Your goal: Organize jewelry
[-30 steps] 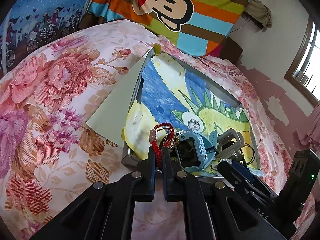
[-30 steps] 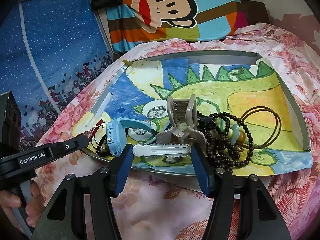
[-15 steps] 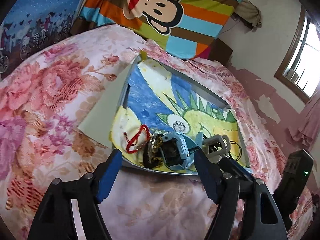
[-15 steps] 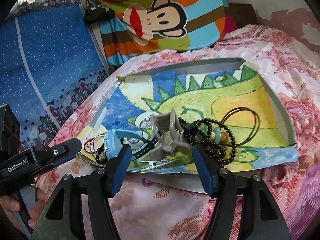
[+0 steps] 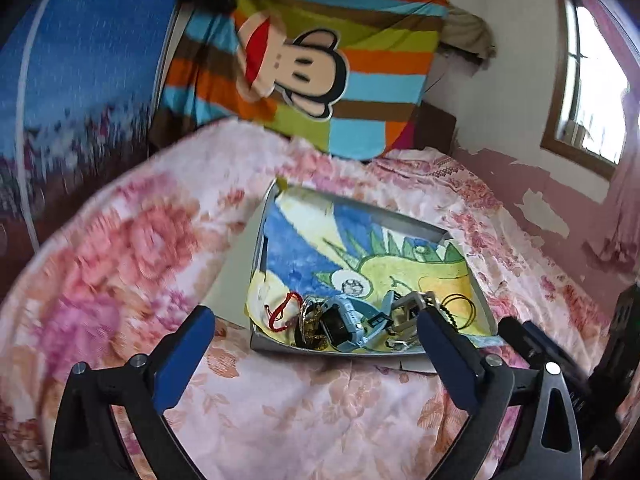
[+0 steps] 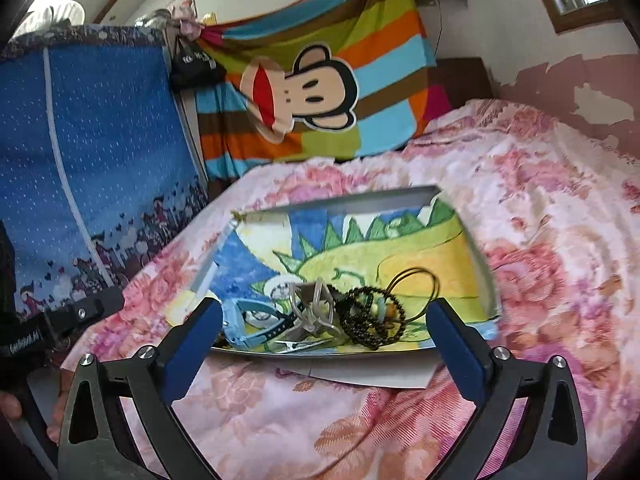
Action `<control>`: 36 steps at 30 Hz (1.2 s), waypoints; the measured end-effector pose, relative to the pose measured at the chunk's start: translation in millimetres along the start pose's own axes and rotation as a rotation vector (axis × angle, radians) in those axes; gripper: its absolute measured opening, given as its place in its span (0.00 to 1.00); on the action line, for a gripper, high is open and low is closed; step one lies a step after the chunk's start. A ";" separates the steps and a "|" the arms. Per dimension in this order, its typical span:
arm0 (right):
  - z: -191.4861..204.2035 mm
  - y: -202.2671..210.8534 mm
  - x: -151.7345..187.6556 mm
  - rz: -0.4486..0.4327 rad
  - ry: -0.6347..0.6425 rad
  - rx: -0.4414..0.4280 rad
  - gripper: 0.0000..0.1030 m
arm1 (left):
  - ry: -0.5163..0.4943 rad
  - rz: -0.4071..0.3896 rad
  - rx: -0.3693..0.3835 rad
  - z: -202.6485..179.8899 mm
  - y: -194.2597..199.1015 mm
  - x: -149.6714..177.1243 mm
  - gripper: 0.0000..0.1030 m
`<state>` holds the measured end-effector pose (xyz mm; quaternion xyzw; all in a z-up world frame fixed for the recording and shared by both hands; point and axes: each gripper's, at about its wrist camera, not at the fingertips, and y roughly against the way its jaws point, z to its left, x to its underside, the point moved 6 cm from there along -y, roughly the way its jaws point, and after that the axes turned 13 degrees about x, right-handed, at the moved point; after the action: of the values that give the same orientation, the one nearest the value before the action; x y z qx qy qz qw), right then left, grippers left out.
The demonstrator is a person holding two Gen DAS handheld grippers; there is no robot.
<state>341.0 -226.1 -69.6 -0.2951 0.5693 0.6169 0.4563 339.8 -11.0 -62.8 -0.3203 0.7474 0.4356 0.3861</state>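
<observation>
Left gripper: we log it spread wide and empty; a second ago it was pinched on the red cord, which now lies loose in the tray. Both grippers have drawn back toward us. Right gripper: wide apart, holding nothing, as before. Tray: grey metal, lined with a dinosaur drawing, resting on the floral bedspread. Contents, heaped at the near edge: blue watch, grey claw clip, black beads, brown hair ties, silver clip. We place the heap just beyond both sets of fingertips, touching neither.
</observation>
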 end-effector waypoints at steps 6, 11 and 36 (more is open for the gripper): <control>-7.1 49.7 -11.5 -0.092 0.012 0.017 0.99 | -0.035 -0.060 -0.016 -19.6 39.8 1.1 1.00; -14.2 88.1 -15.2 -0.135 0.007 0.023 0.99 | -0.035 -0.124 -0.032 -27.3 79.5 5.9 1.00; -26.7 231.8 35.6 -0.094 0.077 0.018 0.99 | -0.072 -0.137 -0.083 -66.2 206.8 62.7 1.00</control>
<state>113.8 -229.0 -5.5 -0.3409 0.5773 0.5779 0.4653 120.4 6.5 -11.7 -0.3707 0.6906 0.4501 0.4279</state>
